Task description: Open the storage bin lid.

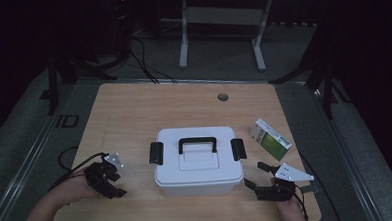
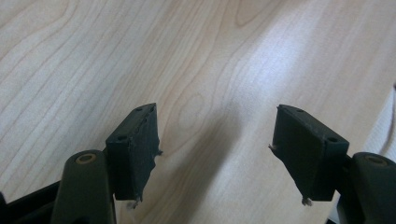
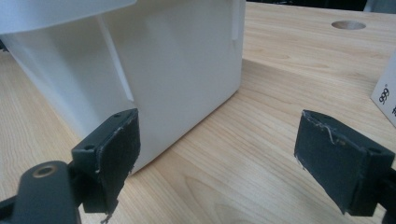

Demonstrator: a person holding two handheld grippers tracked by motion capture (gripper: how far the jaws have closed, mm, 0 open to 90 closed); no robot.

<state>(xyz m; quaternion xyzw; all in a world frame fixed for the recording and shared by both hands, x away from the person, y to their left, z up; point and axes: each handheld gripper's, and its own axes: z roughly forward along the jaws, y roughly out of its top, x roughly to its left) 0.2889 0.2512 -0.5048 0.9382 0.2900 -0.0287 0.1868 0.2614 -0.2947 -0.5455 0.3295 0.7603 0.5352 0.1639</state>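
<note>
Two grippers flanked a white storage box (image 1: 196, 163) on the tabletop (image 1: 134, 108): left gripper (image 1: 116, 183) & right gripper (image 1: 254, 175), fingers apart, empty; green carton (image 1: 272, 139) nearby.

A dim lab: a lone wooden table (image 1: 134, 108) on grey carpet, cables (image 1: 144, 62) trailing at upper left, a metal bench frame (image 1: 220, 34) at top centre.

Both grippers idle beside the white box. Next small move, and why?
Probably bring the right gripper up to the right black latch of the white lidded box. The lid looks latched on both sides, both grippers stand open and empty, and the left gripper is over bare table.
</note>
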